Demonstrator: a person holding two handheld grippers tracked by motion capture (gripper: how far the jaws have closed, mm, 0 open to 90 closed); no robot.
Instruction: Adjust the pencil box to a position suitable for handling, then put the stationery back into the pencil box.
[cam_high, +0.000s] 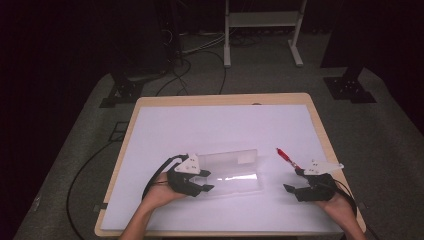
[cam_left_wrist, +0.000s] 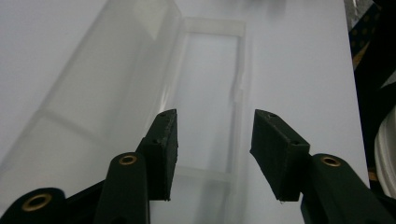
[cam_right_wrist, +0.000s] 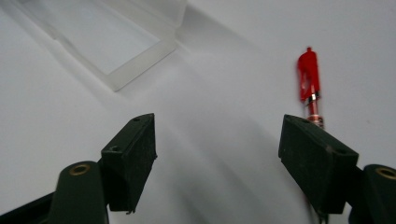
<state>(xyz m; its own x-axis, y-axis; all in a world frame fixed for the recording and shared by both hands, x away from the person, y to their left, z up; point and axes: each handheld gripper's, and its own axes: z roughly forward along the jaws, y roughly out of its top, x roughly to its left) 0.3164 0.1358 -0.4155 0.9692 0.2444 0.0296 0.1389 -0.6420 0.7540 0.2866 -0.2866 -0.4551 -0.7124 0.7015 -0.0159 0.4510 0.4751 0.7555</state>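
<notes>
Clear, frosted plastic makes up the long rectangular case (cam_high: 232, 171) lying open near the front middle of the white-covered table (cam_high: 215, 125), its lid (cam_left_wrist: 98, 88) folded back and standing up along the far side, the shallow tray (cam_left_wrist: 205, 98) flat on the sheet. The left gripper (cam_high: 206, 181) sits at the case's left end with its jaws parted and nothing pressed between the pads; in the left gripper view the tray's near corner lies below the gap, but the pads do not bear on it. I would judge the case has been opened and let go.

Well apart to the right lies a slim red-capped pen (cam_high: 286, 156), on the sheet and pointing up and away from the right gripper (cam_high: 295, 181). That gripper's jaws stand wide and bare. In the right gripper view the pen (cam_right_wrist: 309, 79) runs out from behind the right-hand pad (cam_right_wrist: 317, 161); whether the pad already touches the barrel is hard to tell from this angle, though it does not look gripped.

The step in hand appears to be fetching the pen for the open case. The next move calls for shifting the right gripper sideways until the barrel lies between both pads, closing on it, then lifting it across and laying it lengthwise in the tray.
</notes>
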